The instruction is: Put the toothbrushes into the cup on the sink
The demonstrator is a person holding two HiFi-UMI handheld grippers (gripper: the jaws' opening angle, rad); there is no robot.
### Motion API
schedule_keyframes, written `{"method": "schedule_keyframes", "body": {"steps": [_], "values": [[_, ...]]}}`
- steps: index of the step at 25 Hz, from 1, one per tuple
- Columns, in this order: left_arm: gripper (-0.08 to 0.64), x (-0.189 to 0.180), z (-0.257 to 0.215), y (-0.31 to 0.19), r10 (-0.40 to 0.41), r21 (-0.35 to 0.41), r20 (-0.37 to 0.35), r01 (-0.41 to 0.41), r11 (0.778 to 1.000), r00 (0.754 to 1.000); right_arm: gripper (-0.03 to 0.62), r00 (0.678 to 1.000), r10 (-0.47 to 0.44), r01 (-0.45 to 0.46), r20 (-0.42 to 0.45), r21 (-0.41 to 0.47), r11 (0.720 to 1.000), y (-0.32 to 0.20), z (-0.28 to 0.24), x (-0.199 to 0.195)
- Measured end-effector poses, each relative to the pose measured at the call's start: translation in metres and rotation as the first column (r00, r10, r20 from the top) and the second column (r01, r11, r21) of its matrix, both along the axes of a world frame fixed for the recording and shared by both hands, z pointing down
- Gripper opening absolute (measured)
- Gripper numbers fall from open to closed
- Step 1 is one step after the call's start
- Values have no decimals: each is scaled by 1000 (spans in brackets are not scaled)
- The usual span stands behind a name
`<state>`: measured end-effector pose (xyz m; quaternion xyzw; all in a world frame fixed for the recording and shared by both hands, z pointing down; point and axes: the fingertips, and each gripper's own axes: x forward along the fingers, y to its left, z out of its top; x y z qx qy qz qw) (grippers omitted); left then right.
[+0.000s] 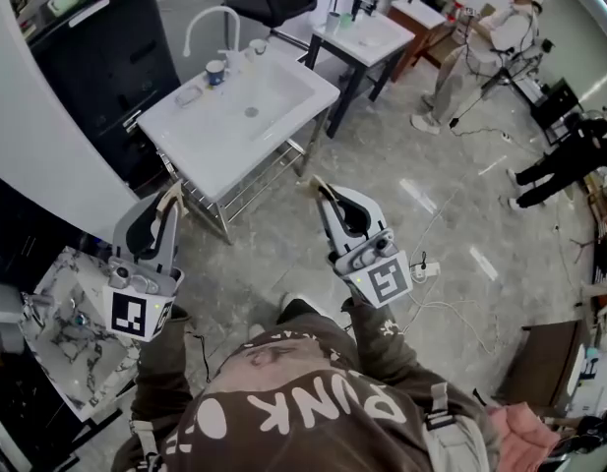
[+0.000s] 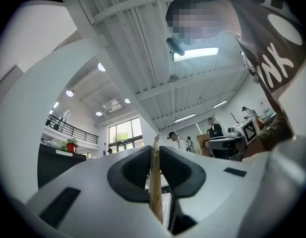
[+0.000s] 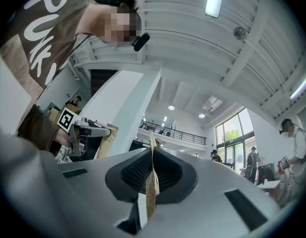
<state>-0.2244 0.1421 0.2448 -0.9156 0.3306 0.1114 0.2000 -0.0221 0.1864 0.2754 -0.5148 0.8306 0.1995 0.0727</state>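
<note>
Jaws together on both sides. The left gripper (image 2: 153,155) has its smooth black rounded pads meeting on a thin tan strip (image 2: 154,182). The right gripper (image 3: 152,155) presses ribbed dark pads on a ragged tan strip (image 3: 152,185). There's no toothbrush in either. Both tilt upward, so their own views mostly catch ceiling. In the head view, the white rectangular sink (image 1: 283,101) is sunk in a flat white table (image 1: 200,141) at 12 o'clock of the left gripper, well apart across glossy grey floor (image 1: 283,254). A small round cup (image 1: 215,71) stands at the basin's 10 o'clock rim, under the arched white faucet (image 1: 198,23). The toothbrushes I can't pick out.
</note>
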Motion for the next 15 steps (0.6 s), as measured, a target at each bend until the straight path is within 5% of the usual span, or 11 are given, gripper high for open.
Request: {"method": "schedule_keyframes", "body": {"steps": [7, 15], "values": [[55, 25, 12, -60, -14, 0, 20, 14, 1000, 1000, 17, 1000, -20, 20, 5, 3, 1000, -68, 18, 20], [55, 83, 29, -199, -82, -22, 32, 82, 996, 996, 17, 994, -104, 104, 37, -3, 995, -229, 40, 73]]}}
